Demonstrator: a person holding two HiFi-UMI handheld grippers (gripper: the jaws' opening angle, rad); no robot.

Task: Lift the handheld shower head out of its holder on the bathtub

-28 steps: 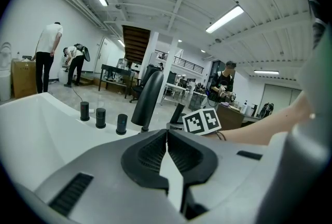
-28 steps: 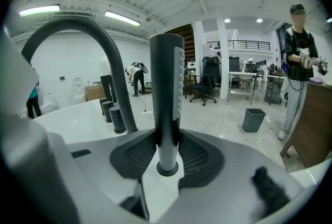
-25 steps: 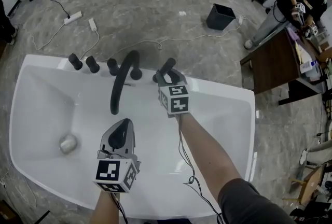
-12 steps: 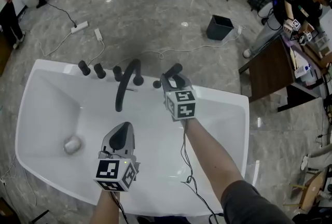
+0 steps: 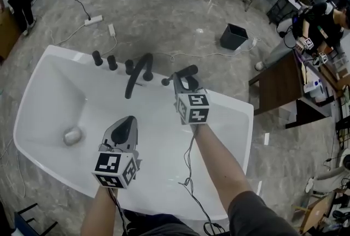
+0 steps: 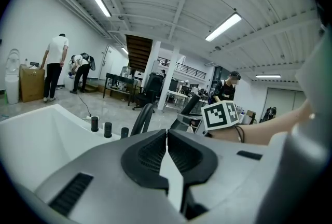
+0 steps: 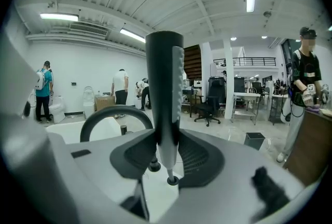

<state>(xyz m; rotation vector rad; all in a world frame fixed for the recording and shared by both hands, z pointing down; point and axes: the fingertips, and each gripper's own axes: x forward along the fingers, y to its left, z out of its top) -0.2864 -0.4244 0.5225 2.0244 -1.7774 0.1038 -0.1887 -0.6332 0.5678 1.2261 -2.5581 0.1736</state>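
Head view: right gripper (image 5: 185,80) has lifted the shower head (image 5: 189,70) higher.

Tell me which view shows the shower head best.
The right gripper view: the shower head stands upright, centred, clamped between the right gripper's jaws. The head view shows only its black tip past the gripper; the left gripper view, a small distant sliver.

The shower head (image 5: 189,70) is mostly hidden behind the right gripper (image 5: 185,83) — forearms cover parts of the bathtub (image 5: 57,74) rim.
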